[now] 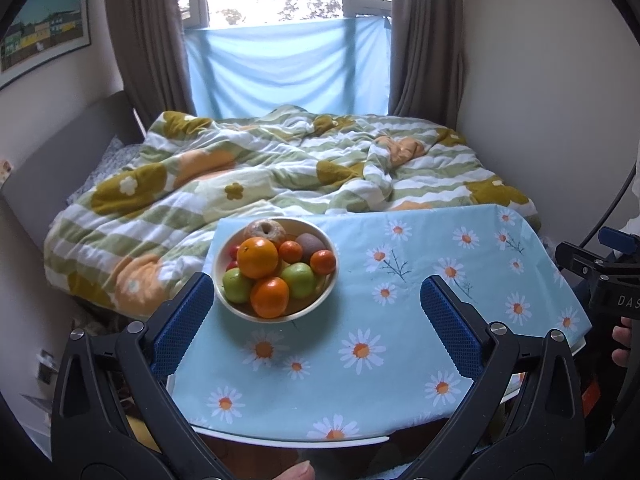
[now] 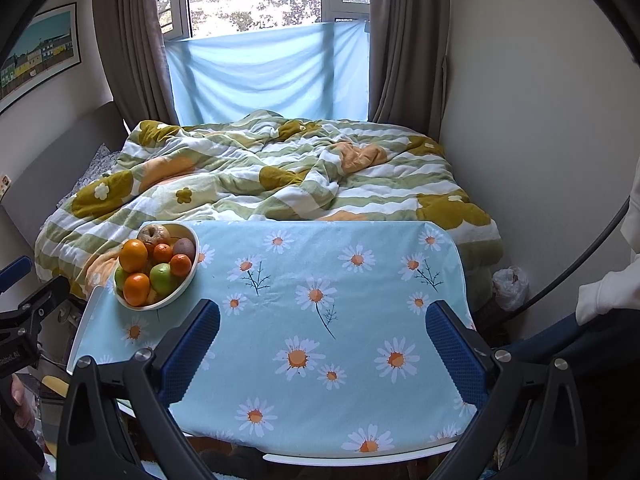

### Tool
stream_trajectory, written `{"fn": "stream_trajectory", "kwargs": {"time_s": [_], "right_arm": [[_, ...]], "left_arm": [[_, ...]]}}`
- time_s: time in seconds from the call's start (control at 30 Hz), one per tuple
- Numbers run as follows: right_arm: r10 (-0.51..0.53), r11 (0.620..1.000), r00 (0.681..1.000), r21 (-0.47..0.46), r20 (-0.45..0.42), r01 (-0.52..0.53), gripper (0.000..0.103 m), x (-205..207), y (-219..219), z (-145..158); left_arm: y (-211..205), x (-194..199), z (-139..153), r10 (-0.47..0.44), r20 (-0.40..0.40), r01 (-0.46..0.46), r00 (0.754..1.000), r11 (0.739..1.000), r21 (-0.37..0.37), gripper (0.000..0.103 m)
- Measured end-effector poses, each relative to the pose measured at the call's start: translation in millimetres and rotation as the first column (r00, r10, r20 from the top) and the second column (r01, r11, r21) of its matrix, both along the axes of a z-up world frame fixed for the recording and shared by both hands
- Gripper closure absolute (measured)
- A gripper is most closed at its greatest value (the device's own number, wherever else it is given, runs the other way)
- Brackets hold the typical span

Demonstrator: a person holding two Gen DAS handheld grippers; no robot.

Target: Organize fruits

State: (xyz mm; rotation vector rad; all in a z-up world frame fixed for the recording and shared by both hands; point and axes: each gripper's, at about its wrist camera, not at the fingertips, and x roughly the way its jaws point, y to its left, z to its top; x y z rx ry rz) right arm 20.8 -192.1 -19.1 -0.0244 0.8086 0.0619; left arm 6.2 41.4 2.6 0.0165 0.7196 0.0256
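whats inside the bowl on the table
The bowl holds piled fruit: a big orange on top, smaller oranges, green apples, a brown kiwi-like fruit, a mottled apple at the back. Lower fruit is mostly hidden.

**Fruit count, table with bowl**

- Bowl: one, cream, holding all the fruit.
- Large orange: one.
- Smaller orange citrus: three visible.
- Green apples: two.
- Brownish kiwi-like fruit: one.
- Pale, blemished round fruit: one, at the far rim.
- Small red fruit: partly hidden; count cannot be told.
- Grippers: two, left gripper and right gripper, each spread wide.
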Motion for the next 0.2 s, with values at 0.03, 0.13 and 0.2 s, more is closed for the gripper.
{"fn": "stream_trajectory", "kwargs": {"time_s": [0.03, 0.13, 0.2], "right_arm": [[0.000, 1.000, 1.000, 0.001, -0.001, 0.000, 0.000, -0.1, 0.2, -0.1], [0.001, 1.000, 1.000, 0.003, -0.014, -0.001, 0.000, 4.9, -4.5, -1.6], [-0.001, 1.000, 1.000, 0.005, -0.030, 0.002, 0.000, 11.4, -7.6, -5.2]], "left_arm": [[0.4, 0.2, -0.7, 0.002, -0.001, -0.002, 1.000, 1.000, 0.003, 0.000], [2.2, 2.5, -4.8, 0.011, -0.006, -0.011, 1.000, 1.000, 0.015, 0.000], [4.3, 7.7, -11.0, 0.013, -0.032, -0.012, 0.999, 1.000, 0.019, 0.000]]}}
